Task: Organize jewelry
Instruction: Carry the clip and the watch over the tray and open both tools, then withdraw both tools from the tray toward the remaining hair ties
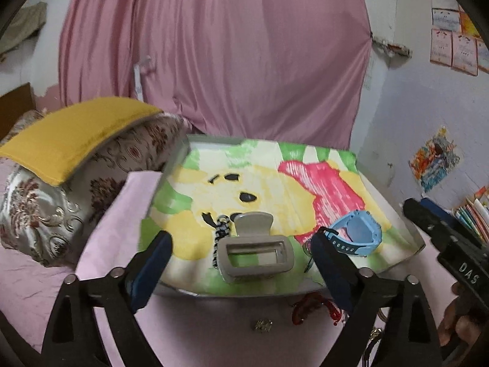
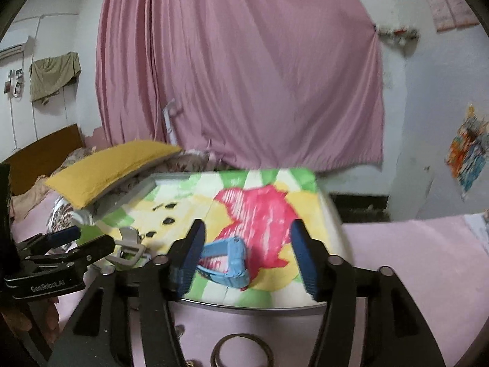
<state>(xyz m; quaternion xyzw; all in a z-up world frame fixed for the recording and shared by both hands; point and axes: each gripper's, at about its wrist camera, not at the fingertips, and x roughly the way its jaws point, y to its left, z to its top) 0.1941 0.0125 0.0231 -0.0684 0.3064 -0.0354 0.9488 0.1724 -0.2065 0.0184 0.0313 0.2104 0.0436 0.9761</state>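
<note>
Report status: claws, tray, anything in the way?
Left claw open, right claw open, both empty. Hair clip and blue watch lying on the tray. Nothing blocking.

White lettering reading "DAS" is seen on the black body of the right gripper [image 1: 428, 214], at the near right edge of the left wrist view. White lettering reading "GeoRobot.AI" is seen on the black body of the left gripper [image 2: 82, 238], at the near left of the right wrist view; its middle letters are blurred. Printed sheets [image 1: 455, 49] are pinned to the far right wall, but their text is too small to be read.
</note>
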